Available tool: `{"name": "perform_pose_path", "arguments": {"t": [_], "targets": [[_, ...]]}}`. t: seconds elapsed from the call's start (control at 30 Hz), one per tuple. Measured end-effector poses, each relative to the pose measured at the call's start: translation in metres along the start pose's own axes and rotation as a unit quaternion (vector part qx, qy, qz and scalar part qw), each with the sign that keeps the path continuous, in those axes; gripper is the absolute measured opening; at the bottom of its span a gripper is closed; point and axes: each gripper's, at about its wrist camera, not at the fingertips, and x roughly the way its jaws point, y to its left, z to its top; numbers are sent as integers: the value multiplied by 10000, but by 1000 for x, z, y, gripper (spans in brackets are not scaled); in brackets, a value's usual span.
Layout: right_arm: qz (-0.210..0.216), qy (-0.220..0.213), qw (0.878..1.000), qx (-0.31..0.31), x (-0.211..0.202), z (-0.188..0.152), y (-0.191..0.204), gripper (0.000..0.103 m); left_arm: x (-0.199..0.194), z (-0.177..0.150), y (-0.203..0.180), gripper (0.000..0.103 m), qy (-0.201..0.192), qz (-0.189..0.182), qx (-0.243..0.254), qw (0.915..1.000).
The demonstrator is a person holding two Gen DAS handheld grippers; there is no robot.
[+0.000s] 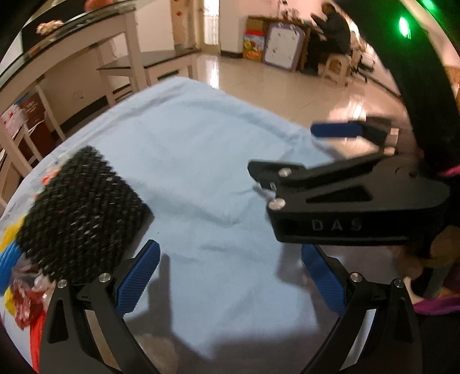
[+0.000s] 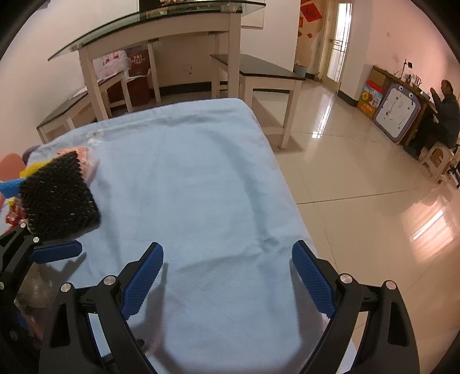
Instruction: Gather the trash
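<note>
Pale blue cloth (image 2: 201,178), soft w/ shallow creases, covers the table. Black mesh basket (image 1: 83,215), boxy w/ diamond weave, sits at the cloth's left edge. Bright wrappers (image 1: 23,305) (red, yellow, blue) are bunched just beside & behind the basket; can't tell if any lie inside. Left gripper (image 1: 230,282): ribbed blue pads wide apart, nothing between. Right gripper (image 2: 227,276): fingers also spread, empty, over bare cloth right of the basket. Beyond the cloth: glass-top table (image 2: 161,23), dark bench (image 2: 258,69).
</note>
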Motion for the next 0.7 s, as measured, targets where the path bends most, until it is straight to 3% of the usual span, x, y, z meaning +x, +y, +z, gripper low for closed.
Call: {"name": "perform_pose_path", "arguments": {"t": [0.17, 0.37, 0.7], "targets": [[69, -348, 9994, -34, -25, -4, 4, 90, -27, -5, -5, 99, -428, 166, -113, 9989], [273, -868, 9959, 10, -60, -6, 12, 90, -62, -22, 2, 99, -1109, 814, -685, 9881], [676, -1269, 9895, -113, -92, -20, 41, 90, -102, -49, 31, 99, -1285, 1682, -1608, 9640]]}}
